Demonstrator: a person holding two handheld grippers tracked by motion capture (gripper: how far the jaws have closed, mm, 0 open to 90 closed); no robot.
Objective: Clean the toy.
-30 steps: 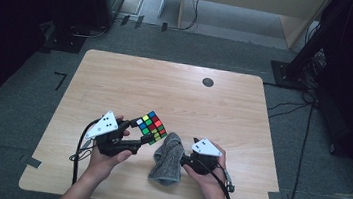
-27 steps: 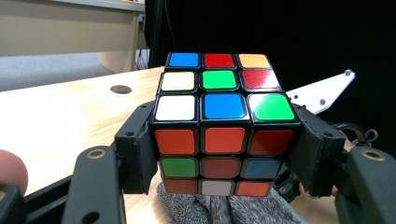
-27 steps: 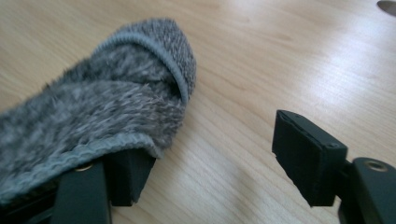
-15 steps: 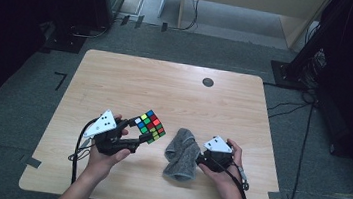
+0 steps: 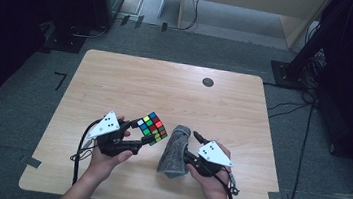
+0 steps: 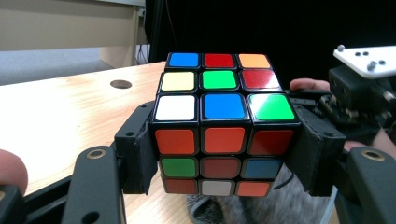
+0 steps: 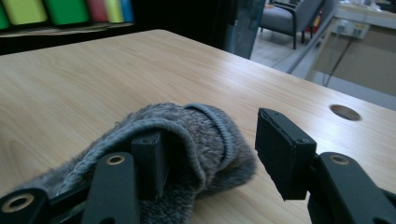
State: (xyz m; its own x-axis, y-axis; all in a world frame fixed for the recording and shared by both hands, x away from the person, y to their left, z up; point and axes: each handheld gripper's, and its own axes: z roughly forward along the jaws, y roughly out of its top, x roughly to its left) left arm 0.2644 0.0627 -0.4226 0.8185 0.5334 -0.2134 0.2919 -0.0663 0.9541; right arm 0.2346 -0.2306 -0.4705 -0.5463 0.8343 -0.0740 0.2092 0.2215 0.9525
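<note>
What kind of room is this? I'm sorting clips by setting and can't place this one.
Probably a lab or office workroom set up for recording, not a home. A bare wooden table with a cable hole stands on grey carpet marked with tape, cables run across the floor, and an office chair sits behind.

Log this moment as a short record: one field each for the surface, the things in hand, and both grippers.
surface: wooden table with a round hole near its far edge
cube: colour puzzle cube, raised off the table
sock: grey fuzzy sock lying beside the cube
left gripper: shut on the cube, pads pressing on two opposite sides
right gripper: jaws just been closing, one jaw inside the sock's cuff, the other bare and apart from the sock
</note>
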